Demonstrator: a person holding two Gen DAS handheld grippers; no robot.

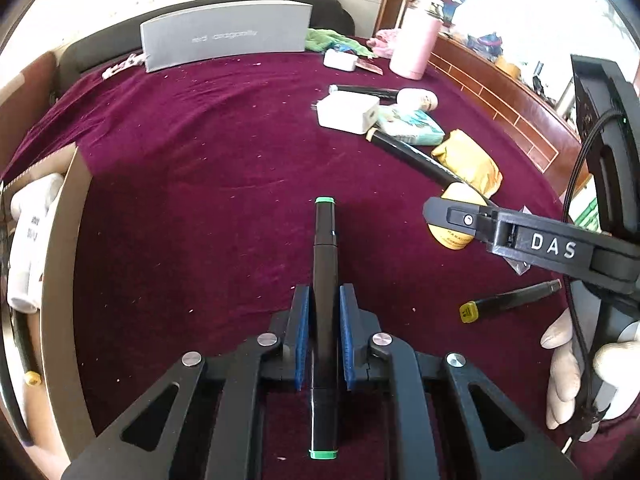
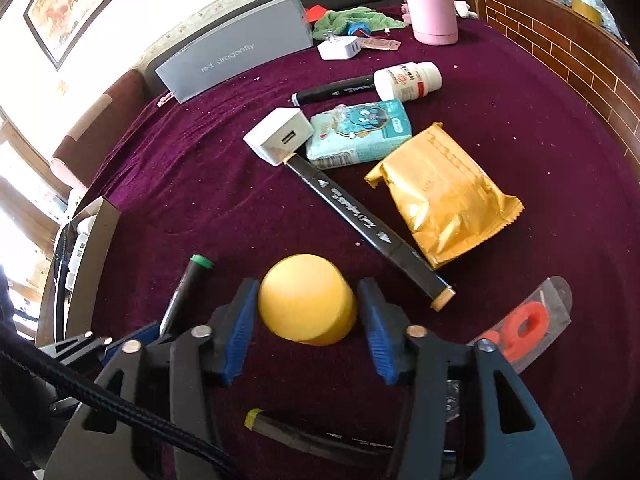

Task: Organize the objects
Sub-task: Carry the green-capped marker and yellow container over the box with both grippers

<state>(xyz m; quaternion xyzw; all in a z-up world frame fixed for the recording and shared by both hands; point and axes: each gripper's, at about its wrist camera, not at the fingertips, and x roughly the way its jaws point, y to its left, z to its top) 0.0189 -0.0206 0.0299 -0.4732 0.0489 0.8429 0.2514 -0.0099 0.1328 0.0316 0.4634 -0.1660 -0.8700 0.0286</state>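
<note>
Maroon-clothed counter (image 1: 200, 152), clutter far right. Left wrist view: left gripper (image 1: 324, 332) jaws clamped on green-capped marker (image 1: 325, 248), lengthwise between pads. Right wrist view: right gripper (image 2: 306, 320) jaws parted around yellow bottle (image 2: 306, 300), pads apparently not pressing.

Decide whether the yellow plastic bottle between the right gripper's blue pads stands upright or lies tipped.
Tipped. The yellow plastic bottle lies on its side on the maroon cloth, its rounded end pointing away from the gripper.

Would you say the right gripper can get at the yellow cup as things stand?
Probably yes: the yellow cup already lies between the right gripper's open fingers, with nothing blocking them.
</note>
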